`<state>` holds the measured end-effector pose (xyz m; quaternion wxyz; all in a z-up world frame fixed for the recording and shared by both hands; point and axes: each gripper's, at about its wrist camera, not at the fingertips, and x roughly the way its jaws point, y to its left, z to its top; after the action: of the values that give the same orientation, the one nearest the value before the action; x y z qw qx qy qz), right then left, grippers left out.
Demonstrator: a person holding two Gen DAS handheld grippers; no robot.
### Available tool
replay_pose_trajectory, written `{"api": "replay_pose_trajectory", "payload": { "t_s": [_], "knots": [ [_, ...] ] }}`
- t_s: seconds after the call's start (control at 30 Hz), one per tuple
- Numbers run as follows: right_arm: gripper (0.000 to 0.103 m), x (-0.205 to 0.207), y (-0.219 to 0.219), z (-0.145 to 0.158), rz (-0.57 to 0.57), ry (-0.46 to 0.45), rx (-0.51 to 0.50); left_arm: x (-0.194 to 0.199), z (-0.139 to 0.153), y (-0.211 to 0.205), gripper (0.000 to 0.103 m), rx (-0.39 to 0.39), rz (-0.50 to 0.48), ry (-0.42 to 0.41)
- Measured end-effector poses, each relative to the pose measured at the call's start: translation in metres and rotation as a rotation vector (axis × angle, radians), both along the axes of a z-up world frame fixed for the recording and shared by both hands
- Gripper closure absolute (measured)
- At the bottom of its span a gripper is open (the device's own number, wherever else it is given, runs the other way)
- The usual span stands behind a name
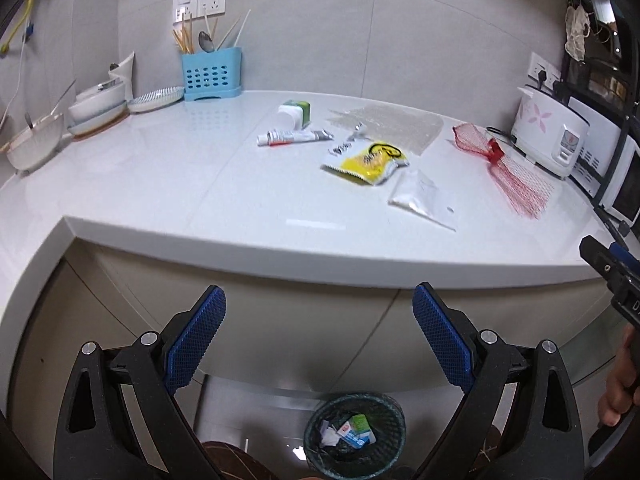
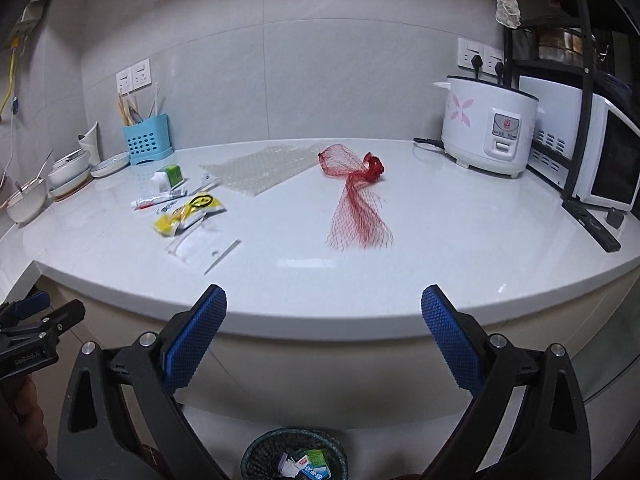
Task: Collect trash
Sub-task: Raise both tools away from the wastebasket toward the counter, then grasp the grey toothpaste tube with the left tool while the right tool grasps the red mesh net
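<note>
Both the left gripper (image 1: 318, 334) and right gripper (image 2: 322, 336) hang spread and empty before the counter (image 2: 440, 248) — the red net (image 2: 358, 204) looks floppy, so pinching it may snag or drag it short of the bin (image 2: 256, 456) below

We're looking at a home kitchen: a white countertop (image 1: 160, 168) against grey wall tiles, a blue utensil holder (image 1: 211, 74) with chopsticks upper left, stacked bowls (image 1: 96, 104) beside it, and at right a flowered rice cooker (image 2: 490, 124) next to a microwave (image 2: 600, 160).
</note>
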<state>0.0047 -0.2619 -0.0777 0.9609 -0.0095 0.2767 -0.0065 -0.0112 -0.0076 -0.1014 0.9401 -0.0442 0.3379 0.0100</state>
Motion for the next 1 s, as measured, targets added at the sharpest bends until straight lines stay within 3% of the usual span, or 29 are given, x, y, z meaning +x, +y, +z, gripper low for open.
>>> {"api": "replay_pose_trajectory", "payload": {
  "t_s": [0.43,1.0],
  "knots": [
    [0.009,0.095,-0.023,0.016,-0.04,0.076,-0.003,0.093,0.033,0.018,0.01,0.072,0.026,0.014],
    [0.009,0.226,-0.043,0.003,-0.067,0.229,-0.006,0.23,0.012,0.05,0.01,0.078,0.06,0.107]
  ]
}}
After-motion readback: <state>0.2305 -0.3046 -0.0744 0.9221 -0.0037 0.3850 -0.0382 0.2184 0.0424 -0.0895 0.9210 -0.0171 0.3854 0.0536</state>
